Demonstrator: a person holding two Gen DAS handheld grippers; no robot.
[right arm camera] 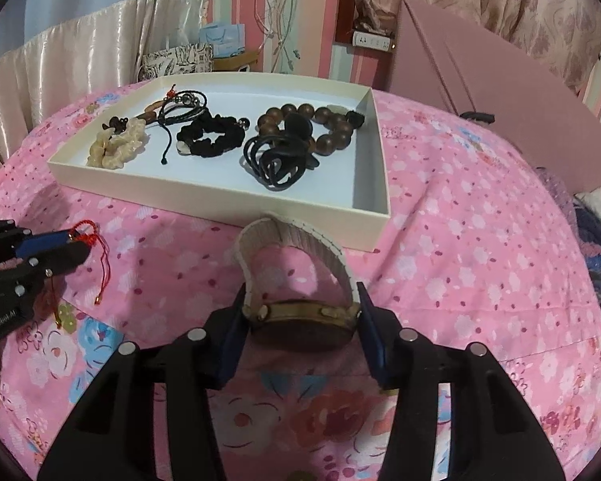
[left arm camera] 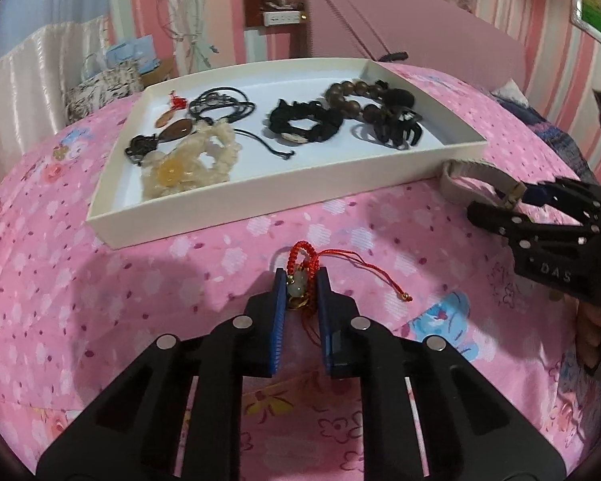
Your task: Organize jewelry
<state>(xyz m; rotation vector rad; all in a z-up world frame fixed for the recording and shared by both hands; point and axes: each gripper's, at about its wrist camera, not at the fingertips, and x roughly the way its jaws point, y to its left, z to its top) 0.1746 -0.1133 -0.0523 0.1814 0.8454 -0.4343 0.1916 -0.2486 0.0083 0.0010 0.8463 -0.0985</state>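
Observation:
My left gripper [left arm camera: 300, 278] is shut on a red cord bracelet [left arm camera: 300, 256] with a pale green bead, held low over the pink bedspread just in front of the white tray [left arm camera: 260, 196]. My right gripper [right arm camera: 300, 300] is shut on a wristwatch [right arm camera: 300, 316] with a beige strap, its strap loop close to the tray's [right arm camera: 364, 216] near wall. The tray holds a pale stone bracelet [left arm camera: 188, 164], a black scrunchie [left arm camera: 304, 124], a brown bead bracelet [left arm camera: 356, 96] and black cord pieces [left arm camera: 224, 102]. The right gripper shows in the left wrist view [left arm camera: 497, 204], and the left one in the right wrist view [right arm camera: 76, 242].
A pink box [right arm camera: 501, 92] stands at the back right beside the tray. Curtains, a patterned bag [right arm camera: 176, 60] and hanging cables [right arm camera: 278, 12] are behind the bed. The flowered pink bedspread [right arm camera: 481, 260] lies all around the tray.

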